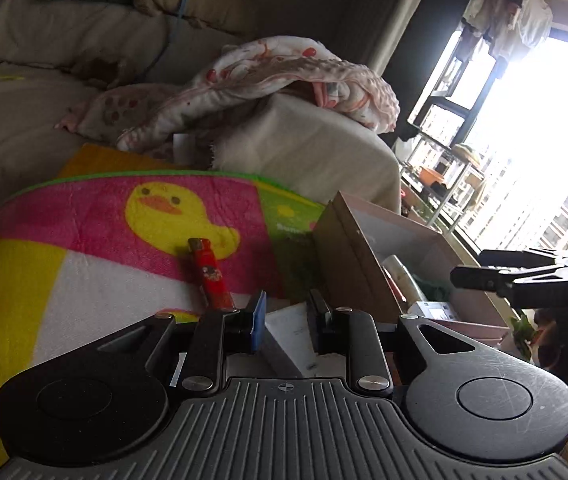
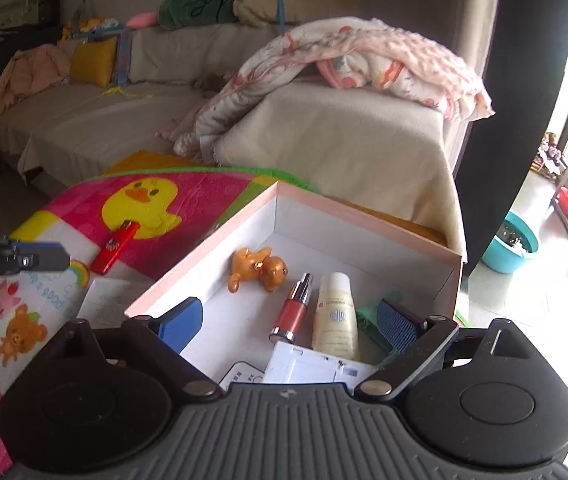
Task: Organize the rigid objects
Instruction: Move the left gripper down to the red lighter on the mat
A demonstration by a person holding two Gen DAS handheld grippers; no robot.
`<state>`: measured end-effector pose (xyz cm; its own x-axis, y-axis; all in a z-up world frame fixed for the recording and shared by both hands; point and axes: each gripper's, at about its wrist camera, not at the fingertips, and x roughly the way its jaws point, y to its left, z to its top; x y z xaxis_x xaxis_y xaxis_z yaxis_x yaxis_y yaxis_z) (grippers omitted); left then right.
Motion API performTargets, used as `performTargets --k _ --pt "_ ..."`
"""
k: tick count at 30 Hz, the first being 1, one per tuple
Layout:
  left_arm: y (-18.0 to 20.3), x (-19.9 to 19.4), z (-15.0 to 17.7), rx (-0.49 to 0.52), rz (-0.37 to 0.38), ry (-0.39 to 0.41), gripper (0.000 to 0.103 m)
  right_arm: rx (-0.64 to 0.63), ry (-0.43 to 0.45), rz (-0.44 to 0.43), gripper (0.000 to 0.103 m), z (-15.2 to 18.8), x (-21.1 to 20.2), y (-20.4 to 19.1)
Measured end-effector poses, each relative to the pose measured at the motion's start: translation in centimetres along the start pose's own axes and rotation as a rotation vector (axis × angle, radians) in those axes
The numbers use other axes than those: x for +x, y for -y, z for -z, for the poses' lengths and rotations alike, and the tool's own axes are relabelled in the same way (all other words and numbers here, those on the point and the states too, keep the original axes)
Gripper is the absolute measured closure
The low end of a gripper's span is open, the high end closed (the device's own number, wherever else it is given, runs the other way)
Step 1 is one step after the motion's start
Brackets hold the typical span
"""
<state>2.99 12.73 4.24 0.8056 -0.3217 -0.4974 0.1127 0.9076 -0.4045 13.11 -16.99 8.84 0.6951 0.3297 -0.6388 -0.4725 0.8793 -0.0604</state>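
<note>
- Box (image 2: 363, 220), pink-rimmed and white inside, sits open on the duck blanket (image 2: 204, 196) as the collecting place; already in it are a gold figurine (image 2: 258, 268), a red spray bottle (image 2: 293, 308), a cream tube (image 2: 335, 312) and white cards
- Red lighter (image 1: 211, 276) lies outside on the blanket, just beside the box, probably next to go in
- Left gripper (image 1: 284, 316): jaws clamped on a white flat box (image 1: 289, 340), held low near the open box, likely for dropping in
- Right gripper (image 2: 289, 320): jaws wide apart above the contents, holding nothing
</note>
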Motion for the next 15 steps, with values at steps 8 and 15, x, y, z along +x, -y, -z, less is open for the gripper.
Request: performTargets --k 8,15 --pt "-1.0 -0.2 0.8 -0.028 -0.002 -0.008 0.079 0.021 0.221 -0.019 0.008 4.0 -5.7 -2.3" --pt "-0.3 0.7 0.1 0.003 -0.039 -0.007 0.079 0.004 0.073 -0.093 0.008 10.1 -4.9 -5.4"
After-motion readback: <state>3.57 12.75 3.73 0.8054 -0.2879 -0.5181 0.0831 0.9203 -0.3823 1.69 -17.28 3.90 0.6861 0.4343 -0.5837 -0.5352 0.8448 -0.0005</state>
